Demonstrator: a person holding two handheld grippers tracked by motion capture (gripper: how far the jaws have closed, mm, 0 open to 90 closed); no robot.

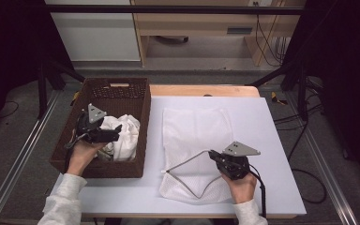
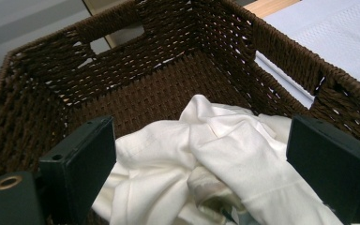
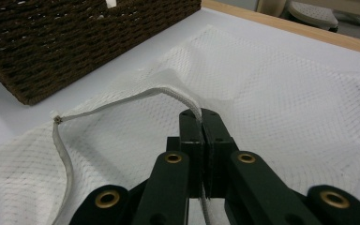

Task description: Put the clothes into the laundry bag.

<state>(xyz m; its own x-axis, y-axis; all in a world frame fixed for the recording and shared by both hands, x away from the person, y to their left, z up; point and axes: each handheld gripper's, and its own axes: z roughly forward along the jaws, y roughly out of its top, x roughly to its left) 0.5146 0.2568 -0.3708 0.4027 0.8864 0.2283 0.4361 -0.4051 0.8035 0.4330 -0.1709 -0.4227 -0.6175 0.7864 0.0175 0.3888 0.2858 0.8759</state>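
You have no readable writing, brand or label on any of the things here.

In the high view your left gripper (image 1: 104,134) is inside the brown woven basket (image 1: 143,112), which stands at the left side of the white table (image 1: 272,140). The basket holds one thing, a crumpled cream cloth (image 1: 124,136), lying in its near half; the far half is bare weave. Your left claw is released, the jaws stand wide apart over the cloth and do not press on it. The left gripper view shows this better: the cream cloth (image 2: 225,154) lies between and below the two black jaws, and you also see the inner walls of the basket (image 2: 136,75) with a handle slot cut in the far wall and another in the side wall.

Your right gripper (image 1: 214,155) is over the white mesh bag (image 1: 192,126), which lies flat on the table just beside the basket. This claw is clenched on the white edge strip (image 1: 187,161) of the bag's opening, lifting it a little. From the right gripper view you see the strip (image 3: 122,104) run out of the closed jaws to a small knotted corner, and the fine net of the mesh bag (image 3: 281,93), details which the high view is too small to give
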